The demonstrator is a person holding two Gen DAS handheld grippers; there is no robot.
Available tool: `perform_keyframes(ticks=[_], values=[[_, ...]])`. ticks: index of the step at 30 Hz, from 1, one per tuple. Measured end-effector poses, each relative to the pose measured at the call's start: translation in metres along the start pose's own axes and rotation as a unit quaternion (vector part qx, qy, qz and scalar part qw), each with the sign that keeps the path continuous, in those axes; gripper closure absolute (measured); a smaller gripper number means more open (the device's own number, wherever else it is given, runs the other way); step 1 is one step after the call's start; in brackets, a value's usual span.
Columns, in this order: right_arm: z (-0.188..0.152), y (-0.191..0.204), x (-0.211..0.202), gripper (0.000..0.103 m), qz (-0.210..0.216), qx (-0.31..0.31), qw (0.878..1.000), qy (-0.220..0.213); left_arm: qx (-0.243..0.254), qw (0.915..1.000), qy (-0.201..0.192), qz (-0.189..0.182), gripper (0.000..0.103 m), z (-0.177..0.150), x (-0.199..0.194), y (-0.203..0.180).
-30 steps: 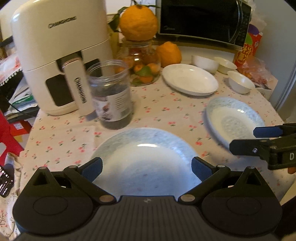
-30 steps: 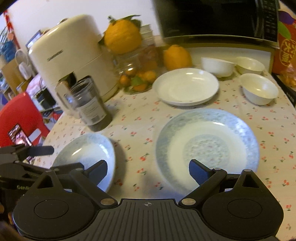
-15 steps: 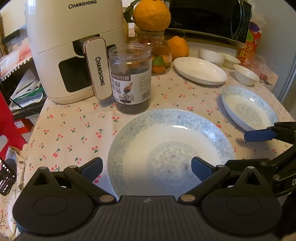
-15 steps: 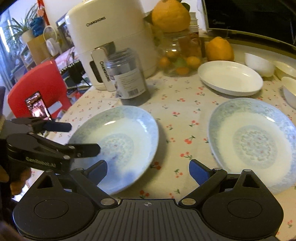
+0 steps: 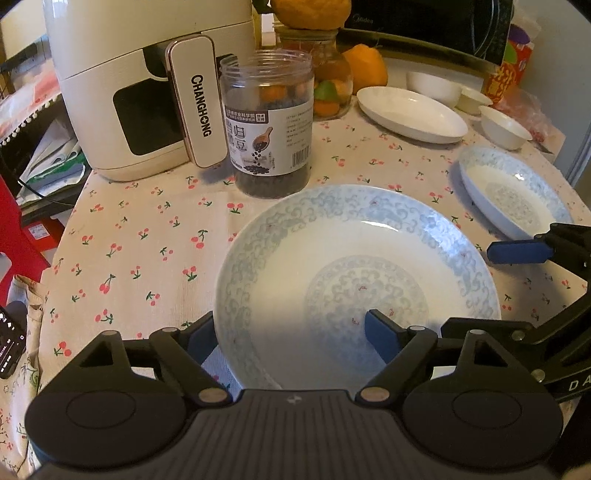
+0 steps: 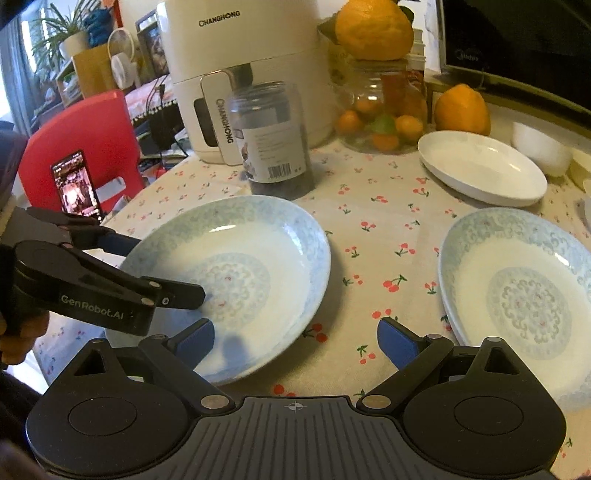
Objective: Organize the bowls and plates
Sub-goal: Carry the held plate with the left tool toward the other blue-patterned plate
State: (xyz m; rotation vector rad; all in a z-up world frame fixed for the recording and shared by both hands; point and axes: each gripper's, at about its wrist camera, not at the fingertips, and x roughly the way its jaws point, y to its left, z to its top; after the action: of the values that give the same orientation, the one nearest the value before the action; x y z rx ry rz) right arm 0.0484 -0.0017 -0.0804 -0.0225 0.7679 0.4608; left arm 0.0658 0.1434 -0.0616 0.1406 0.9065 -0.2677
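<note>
A blue-patterned deep plate (image 5: 354, 266) lies on the cherry-print tablecloth right in front of my left gripper (image 5: 291, 336). The left gripper is open and straddles the plate's near rim: one finger is outside and under the rim, the other over the plate's inside. The same plate (image 6: 236, 269) and left gripper (image 6: 162, 269) show in the right wrist view. A second blue-patterned plate (image 6: 524, 295) lies to the right. My right gripper (image 6: 295, 341) is open and empty over the cloth between the two plates. A plain white plate (image 6: 480, 166) lies further back.
A white air fryer (image 5: 144, 85), a jar of black beans (image 5: 269, 125) and a glass jar of fruit (image 6: 384, 110) stand behind the plates. Small white bowls (image 5: 502, 125) sit at the back right below a microwave (image 5: 424, 26). A red chair (image 6: 81, 144) stands left of the table.
My left gripper has moved forward and down onto the near plate's rim, one finger now over the plate's inside. The right gripper has shifted left and closer to the table.
</note>
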Motion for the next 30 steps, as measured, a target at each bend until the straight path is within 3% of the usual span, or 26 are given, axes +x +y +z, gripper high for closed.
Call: perform_keyframes(ticks=[4,8,10,12,15,20,30], values=[[0.003,-0.001,0.002,0.01,-0.009,0.012,1.0,-0.006,-0.008,1.0,0.003,0.004,0.025,0.002,0.001,0.0],[0.006,-0.002,0.004,0.022,-0.016,0.019,1.0,-0.007,-0.021,0.9997,0.003,0.011,0.032,0.004,0.0,0.003],[0.007,-0.001,0.006,0.031,-0.018,0.018,1.0,-0.007,-0.023,0.9996,0.002,0.014,0.036,0.004,0.0,0.004],[0.008,0.002,0.008,0.049,-0.018,0.011,1.0,0.001,-0.023,0.9996,0.001,0.018,0.038,0.003,-0.001,0.005],[0.007,0.006,0.01,0.065,-0.012,0.005,1.0,0.009,-0.028,0.9993,0.0,0.023,0.044,0.004,-0.001,0.005],[0.009,0.01,0.009,0.071,-0.016,0.006,1.0,0.011,-0.043,0.9984,0.003,0.037,0.059,0.006,-0.002,0.009],[0.015,0.001,-0.004,0.073,-0.021,0.032,0.999,0.003,-0.045,0.9982,-0.006,0.04,0.062,0.011,-0.004,0.002]])
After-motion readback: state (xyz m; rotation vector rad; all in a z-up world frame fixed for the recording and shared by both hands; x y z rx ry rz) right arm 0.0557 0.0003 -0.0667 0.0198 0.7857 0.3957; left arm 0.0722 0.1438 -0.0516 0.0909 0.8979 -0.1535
